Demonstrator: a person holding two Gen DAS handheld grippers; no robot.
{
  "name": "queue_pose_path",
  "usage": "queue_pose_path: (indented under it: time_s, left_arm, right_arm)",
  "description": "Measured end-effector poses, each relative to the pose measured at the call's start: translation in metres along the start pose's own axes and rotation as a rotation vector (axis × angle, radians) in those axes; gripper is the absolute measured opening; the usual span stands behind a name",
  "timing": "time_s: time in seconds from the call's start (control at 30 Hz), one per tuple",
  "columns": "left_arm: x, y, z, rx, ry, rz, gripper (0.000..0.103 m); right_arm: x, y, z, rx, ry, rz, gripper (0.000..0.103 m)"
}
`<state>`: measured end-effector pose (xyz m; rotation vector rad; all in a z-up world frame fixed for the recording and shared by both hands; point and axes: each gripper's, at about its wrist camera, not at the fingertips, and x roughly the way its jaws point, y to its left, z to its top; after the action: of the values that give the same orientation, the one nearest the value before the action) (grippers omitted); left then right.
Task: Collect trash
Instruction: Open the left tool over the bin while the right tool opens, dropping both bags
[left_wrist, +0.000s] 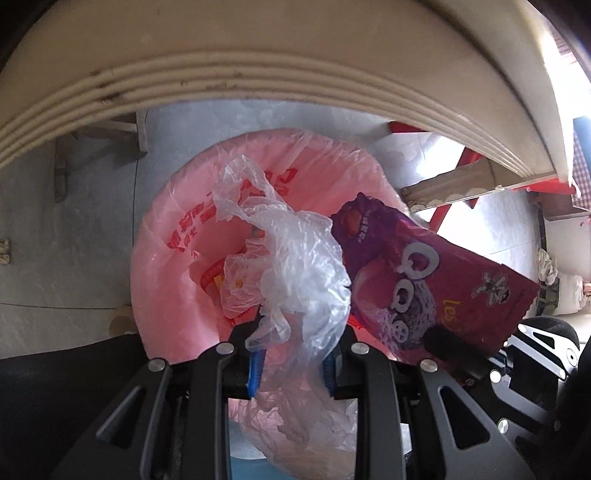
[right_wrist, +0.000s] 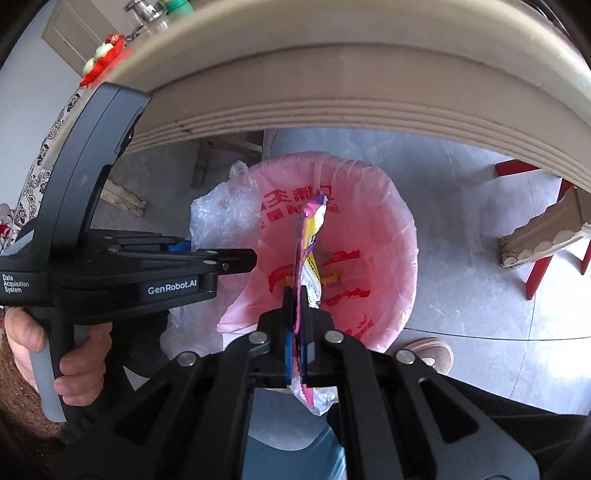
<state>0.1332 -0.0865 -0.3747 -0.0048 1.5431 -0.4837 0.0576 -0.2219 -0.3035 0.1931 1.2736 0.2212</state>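
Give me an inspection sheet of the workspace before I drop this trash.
Surface: grey tiled floor.
Job's things: bin with pink liner; clear bag; purple snack wrapper.
Clutter: packets at the bin's bottom.
Grippers: left gripper shut on the clear bag; right gripper shut on the wrapper; both over the bin.
Cables: nothing seen.
Surroundings: table edge above; red stool; shoe.

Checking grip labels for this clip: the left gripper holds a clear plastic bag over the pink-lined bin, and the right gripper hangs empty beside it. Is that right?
Not quite. The right gripper is not empty: its jaws are shut on a flat purple snack wrapper, as the right wrist view shows. The rest stands: the left gripper holds the clear plastic bag over the pink-lined bin.
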Motion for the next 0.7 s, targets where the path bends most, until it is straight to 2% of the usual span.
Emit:
queue_pose_path:
  time_s: [0.23,0.53,0.6,0.67,0.7]
  left_arm:
    - [0.014,0.008,0.007,-0.041,0.026,0.000,0.027]
    - [0.017,0.008,0.014,-0.056,0.028,0.013,0.034]
    - [0.019,0.009,0.014,-0.054,0.038,0.009,0.041]
    - [0.019,0.009,0.016,-0.063,0.038,0.001,0.043]
    - [0.019,0.010,0.017,-0.064,0.037,0.001,0.047]
  right_arm:
    - [0.016,-0.002,0.004,0.005,0.039,0.002,0.004]
    - [0.028,-0.002,0.009,-0.008,0.056,-0.010,0.006]
    - [0.029,-0.003,0.009,-0.004,0.058,-0.007,0.015]
    - [0.028,-0.003,0.009,-0.002,0.053,-0.012,0.036]
    - [0.027,-0.004,0.009,-0.002,0.047,-0.013,0.040]
